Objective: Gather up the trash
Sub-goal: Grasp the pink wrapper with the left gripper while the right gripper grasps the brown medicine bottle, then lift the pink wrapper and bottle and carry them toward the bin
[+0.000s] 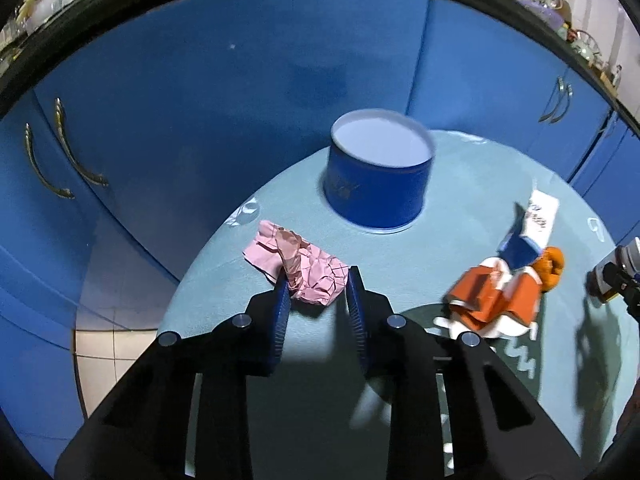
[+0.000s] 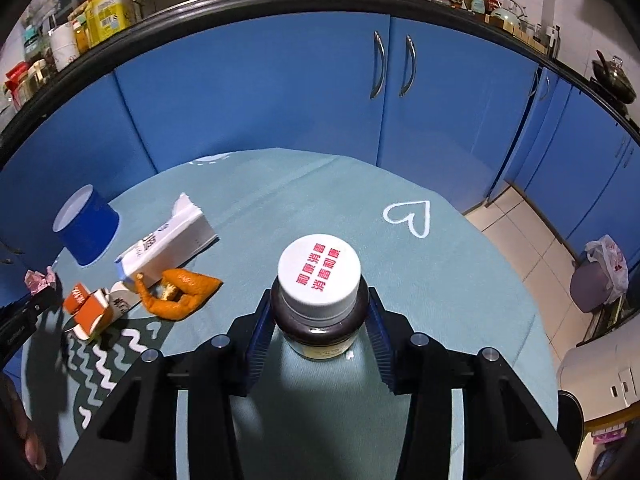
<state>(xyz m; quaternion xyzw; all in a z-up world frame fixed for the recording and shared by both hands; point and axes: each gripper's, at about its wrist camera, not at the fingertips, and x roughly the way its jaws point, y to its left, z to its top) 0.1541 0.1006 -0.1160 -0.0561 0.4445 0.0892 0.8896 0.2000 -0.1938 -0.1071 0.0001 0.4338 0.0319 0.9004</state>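
A crumpled pink paper (image 1: 298, 266) lies on the round teal table (image 1: 320, 380). My left gripper (image 1: 318, 286) is open, its fingertips on either side of the paper's near end. A blue round bin (image 1: 378, 174) with a white inside stands behind it. My right gripper (image 2: 318, 312) is shut on a brown bottle (image 2: 320, 312) with a white cap and holds it upright. An orange-and-white crushed carton (image 1: 494, 300), orange peel (image 2: 180, 290) and a white-and-blue carton (image 2: 172, 236) lie between the grippers. The bin (image 2: 86, 226) shows at the left of the right wrist view.
Blue cabinet doors (image 2: 280, 92) with metal handles curve behind the table. Tiled floor (image 2: 532, 240) lies to the right, with a grey bin and plastic bag (image 2: 600, 272). A cluttered counter (image 2: 100, 4) runs above the cabinets.
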